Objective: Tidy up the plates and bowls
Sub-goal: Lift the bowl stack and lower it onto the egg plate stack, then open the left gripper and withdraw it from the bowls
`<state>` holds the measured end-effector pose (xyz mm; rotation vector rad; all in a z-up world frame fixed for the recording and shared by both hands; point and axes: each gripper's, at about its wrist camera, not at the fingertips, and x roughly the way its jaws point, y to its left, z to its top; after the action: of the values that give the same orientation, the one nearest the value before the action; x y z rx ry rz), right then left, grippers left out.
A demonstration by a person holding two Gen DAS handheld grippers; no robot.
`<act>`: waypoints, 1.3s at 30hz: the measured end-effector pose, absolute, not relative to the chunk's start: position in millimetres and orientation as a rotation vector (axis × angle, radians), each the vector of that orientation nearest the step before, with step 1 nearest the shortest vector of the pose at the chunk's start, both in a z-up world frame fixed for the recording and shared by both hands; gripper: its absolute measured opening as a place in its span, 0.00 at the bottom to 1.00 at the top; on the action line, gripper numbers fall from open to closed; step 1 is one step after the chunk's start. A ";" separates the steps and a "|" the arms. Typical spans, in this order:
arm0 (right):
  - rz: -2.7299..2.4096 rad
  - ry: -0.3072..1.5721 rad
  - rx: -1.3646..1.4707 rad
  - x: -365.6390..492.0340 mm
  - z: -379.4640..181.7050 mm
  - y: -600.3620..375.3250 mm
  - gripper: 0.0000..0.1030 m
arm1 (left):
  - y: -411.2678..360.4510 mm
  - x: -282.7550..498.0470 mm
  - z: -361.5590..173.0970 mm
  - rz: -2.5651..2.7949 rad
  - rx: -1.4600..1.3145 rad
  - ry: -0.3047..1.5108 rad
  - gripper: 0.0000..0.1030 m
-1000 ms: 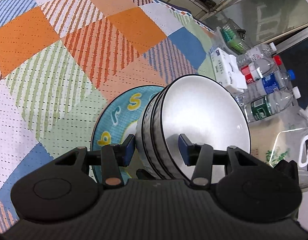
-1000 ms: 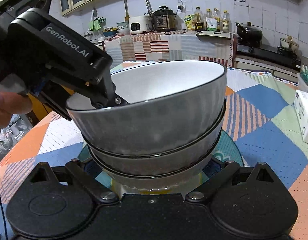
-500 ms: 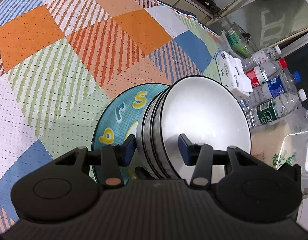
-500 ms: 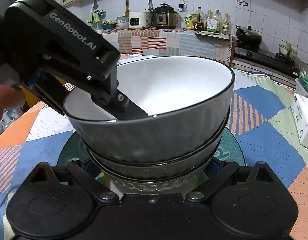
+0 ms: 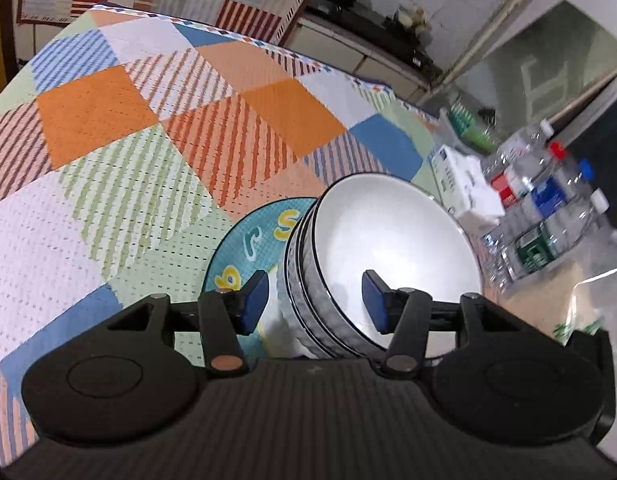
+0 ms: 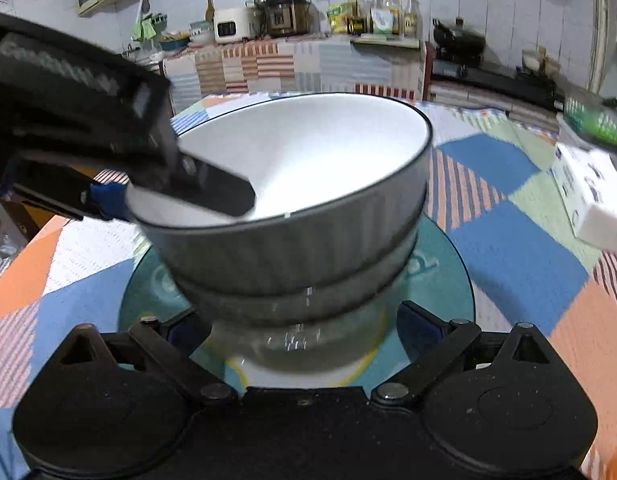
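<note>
Bowls [image 5: 392, 248]: glazed ceramic, glossy white inside, ribbed grey outside. Plate [image 5: 248, 240]: glossy, printed teal. Desk [image 5: 156, 152] cover: woven patchwork cloth, matt. Tongs [image 5: 314, 300]: matt black plastic, blue rubbery pads. Bottles [image 5: 548, 216]: clear plastic.

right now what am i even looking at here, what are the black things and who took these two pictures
Each picture comes from a camera mounted on a hand-held gripper, looking along its two fingers. No robot: a person holds one in each hand. In the left one, the left gripper straddles the rim of the top bowl; its fingers have just been opening and no longer pinch it. The right gripper reaches around the bottom of the bowl stack; its grip is hidden. The stack sits on a teal lettered plate on a patchwork tablecloth.
</note>
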<state>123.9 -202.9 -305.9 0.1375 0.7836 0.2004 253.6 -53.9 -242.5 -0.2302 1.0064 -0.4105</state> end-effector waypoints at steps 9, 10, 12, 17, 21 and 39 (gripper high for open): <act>0.198 0.727 0.156 83.6 -269.0 -210.8 0.97 | -39.1 213.1 -203.5 -0.388 -0.171 0.924 0.55; 0.208 0.718 0.150 79.3 -264.6 -210.2 0.97 | -38.7 208.6 -201.0 -0.388 -0.166 0.929 0.55; 0.220 0.702 0.136 69.8 -257.4 -208.9 0.97 | -37.8 197.5 -194.4 -0.373 -0.145 0.923 0.55; 0.211 0.676 0.132 50.4 -240.5 -207.9 0.97 | -32.3 170.8 -173.3 -0.360 -0.117 0.901 0.56; 0.164 0.688 0.124 33.1 -226.3 -207.9 0.97 | -32.2 148.1 -154.7 -0.332 -0.043 0.896 0.58; 0.120 0.688 0.198 -30.3 -174.3 -225.4 0.97 | -21.9 65.2 -105.1 -0.283 -0.008 0.835 0.63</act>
<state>-30.3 -225.4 -174.3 0.1978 0.6876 0.1205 65.2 -21.9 -105.1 -0.0076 0.8352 -0.2834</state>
